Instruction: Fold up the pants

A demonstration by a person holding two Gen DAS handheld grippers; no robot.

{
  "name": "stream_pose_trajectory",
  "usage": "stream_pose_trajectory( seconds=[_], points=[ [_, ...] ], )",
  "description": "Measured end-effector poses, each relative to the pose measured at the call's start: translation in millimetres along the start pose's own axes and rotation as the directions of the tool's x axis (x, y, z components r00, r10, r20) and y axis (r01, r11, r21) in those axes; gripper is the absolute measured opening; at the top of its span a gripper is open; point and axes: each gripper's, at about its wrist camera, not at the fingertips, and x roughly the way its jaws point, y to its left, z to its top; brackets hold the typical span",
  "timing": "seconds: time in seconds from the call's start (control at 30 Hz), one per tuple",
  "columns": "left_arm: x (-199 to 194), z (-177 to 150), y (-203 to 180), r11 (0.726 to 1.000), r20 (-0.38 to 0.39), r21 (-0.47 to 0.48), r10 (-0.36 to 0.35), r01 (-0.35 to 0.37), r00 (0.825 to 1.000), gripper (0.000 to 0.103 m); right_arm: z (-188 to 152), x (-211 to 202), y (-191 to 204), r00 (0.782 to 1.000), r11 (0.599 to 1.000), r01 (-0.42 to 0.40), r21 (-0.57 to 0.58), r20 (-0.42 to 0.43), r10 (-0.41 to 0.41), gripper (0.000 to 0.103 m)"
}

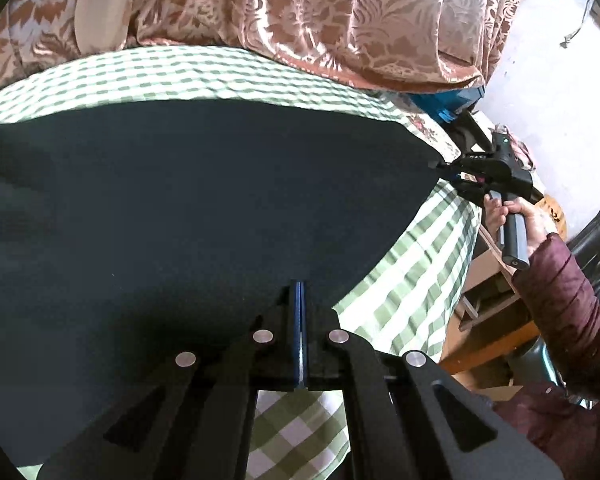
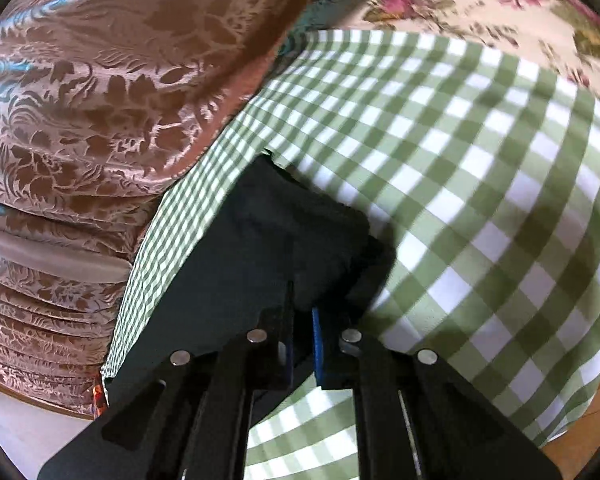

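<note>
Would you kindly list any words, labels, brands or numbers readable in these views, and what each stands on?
None can be read.
Small pale marking on the black right claw, seen in the left wrist view: too small and blurred to read.
Dark pants, green checked cloth, brown floral fabric: no text.

Both views are fisheye, bending straight lines toward black corners. Daylight is soft and fairly bright; the pale floor (image 1: pixel 552 60) at upper right of the left wrist view is nearly washed out. The dark pants (image 1: pixel 180 208) swallow detail, reading as 1 flat patch. In the right wrist view the checked cloth (image 2: pixel 480 200) and floral fabric (image 2: pixel 500 12) smear with motion blur at upper right.
</note>
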Motion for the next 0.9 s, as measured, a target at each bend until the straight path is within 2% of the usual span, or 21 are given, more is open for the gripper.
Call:
stream_pose_trajectory(
  seconds=[0.1,0.2,0.37,0.47,0.53,0.6,0.67,0.73,0.8,0.87,0.9],
  points=[
    [-0.9,-2.1,2.7,1.0,0.008,-0.022,0.0,0.0,1.0,0.0,-0.3,-2.9,2.6,1.0,1.0,-0.002,-0.018,0.013,0.002,0.006],
    [3.7,-2.1,5.9,0.999,-0.01,-0.042,-0.005,0.004,1.0,0.0,2.2,5.7,-4.0,1.0,1.0,-0.001,0.008,-0.028,0.001,0.007],
    [-10.1,-2.6,14.6,0.99,0.034,-0.118,-0.069,0.073,0.997,0.0,-1.1,-8.3,2.0,1.0,1.0,-0.006,-0.003,0.003,0.006,0.006],
    [-24.7,-5.9,20.0,0.986,0.064,-0.141,-0.08,0.088,0.995,0.0,-3.5,-18.5,15.5,0.999,0.998,0.023,-0.06,0.035,-0.021,0.005],
    [-37.9,-9.9,25.2,0.985,0.09,-0.155,-0.068,0.081,0.994,0.0,-2.1,-14.4,13.7,0.997,0.996,0.067,-0.062,0.034,-0.065,0.005],
    [-50.5,-14.3,31.9,0.98,0.118,-0.179,-0.066,0.087,0.991,0.0,-1.0,-4.9,4.9,0.997,0.997,0.077,-0.028,0.008,-0.077,0.005],
    [-64.7,-21.3,40.6,0.977,0.144,-0.207,-0.018,0.048,0.989,0.0,-2.0,-1.8,0.3,0.997,0.996,0.083,-0.007,0.003,-0.083,0.005],
    [-77.7,-30.1,52.3,0.967,0.164,-0.254,0.034,0.009,0.986,0.0,-3.2,-5.7,3.0,0.998,0.998,0.069,0.0,-0.005,-0.069,0.015],
    [-86.0,-36.6,61.9,0.958,0.165,-0.286,0.074,-0.024,0.983,0.0,-7.9,-16.9,10.8,0.998,0.998,0.065,-0.023,0.006,-0.065,0.038],
    [-96.5,-45.5,69.0,0.949,0.183,-0.313,0.1,-0.038,0.978,0.0,-17.4,-25.9,20.3,1.0,0.999,-0.012,-0.036,-0.029,0.011,0.039],
    [-100.1,-48.6,70.3,0.947,0.191,-0.32,0.108,-0.042,0.976,0.0,-25.5,-26.7,28.0,0.993,0.995,-0.095,-0.042,-0.074,0.091,0.039]
  ],
)
